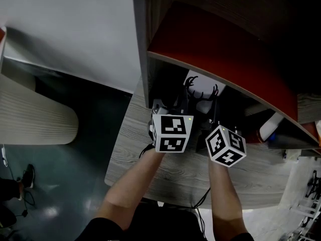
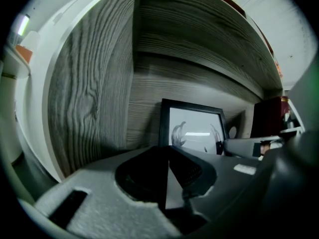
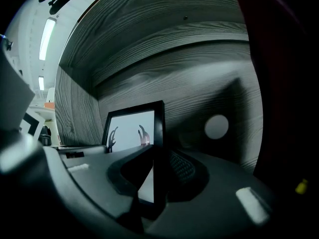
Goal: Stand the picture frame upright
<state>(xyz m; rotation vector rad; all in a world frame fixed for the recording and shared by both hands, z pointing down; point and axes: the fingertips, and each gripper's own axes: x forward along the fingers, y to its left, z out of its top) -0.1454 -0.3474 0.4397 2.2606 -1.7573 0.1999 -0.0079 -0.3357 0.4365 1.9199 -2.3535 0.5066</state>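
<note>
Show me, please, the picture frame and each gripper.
picture frame [image 3: 130, 126]: right gripper view, white picture area.
left gripper [image 2: 168, 163]: left gripper view, between its fingertips.
right gripper [image 3: 155, 163]: right gripper view, between its fingertips.

Side wall close on left, shelf board low overhead, back wall behind picture frame, dark red panel at right, tabletop open in front.

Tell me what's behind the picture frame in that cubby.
Only the wood-grain back wall shows behind the picture frame, with a round pale spot to its right. The frame hides whatever is directly behind it, any stand included.
</note>
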